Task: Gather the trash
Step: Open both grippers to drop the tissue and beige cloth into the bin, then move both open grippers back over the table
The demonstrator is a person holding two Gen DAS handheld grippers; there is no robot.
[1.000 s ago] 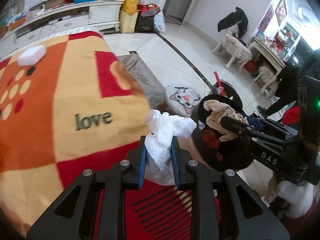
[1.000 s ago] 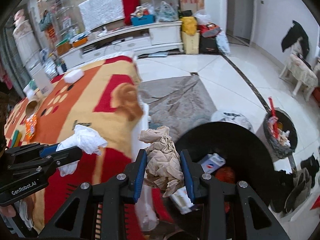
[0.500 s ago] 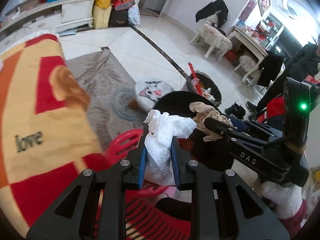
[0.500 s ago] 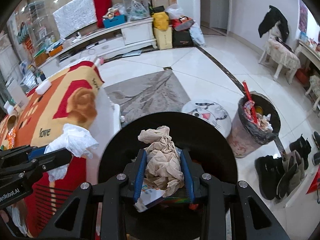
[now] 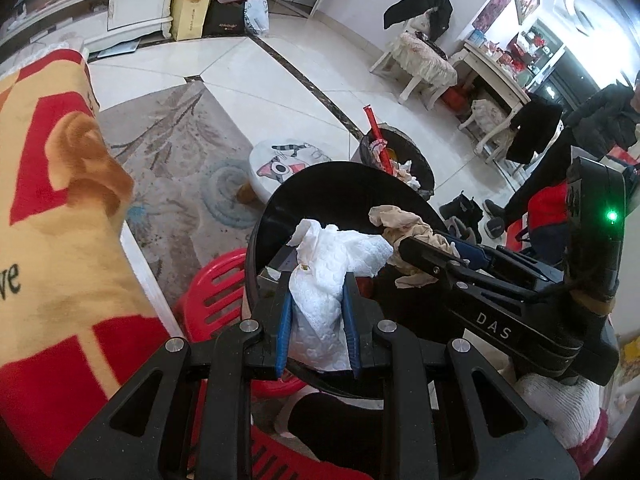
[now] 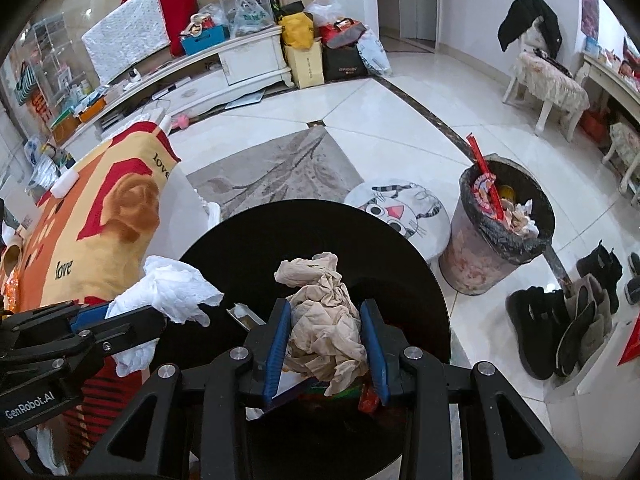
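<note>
Your left gripper (image 5: 316,322) has its blue fingers (image 5: 283,332) clamped on a crumpled white tissue (image 5: 332,276), which sticks up well past the tips. Your right gripper (image 6: 326,348) is closed tight on a wad of beige paper (image 6: 324,320). Both wads hang over the open mouth of the black bin (image 6: 400,264) right below you; in the right wrist view, some packaging and red scraps lie at its bottom. In the left wrist view the two wads sit just beside each other, the beige one to the right of the white.

To the left stands the desk, covered with a red, orange and yellow cloth (image 5: 60,240) printed with "love". A red plastic stool (image 5: 216,288) sits between desk and bin. Beyond the bin are a cat-face stool (image 6: 400,208), then a second, lined trash can (image 6: 496,240) full of rubbish on the tiled floor (image 6: 360,112).
</note>
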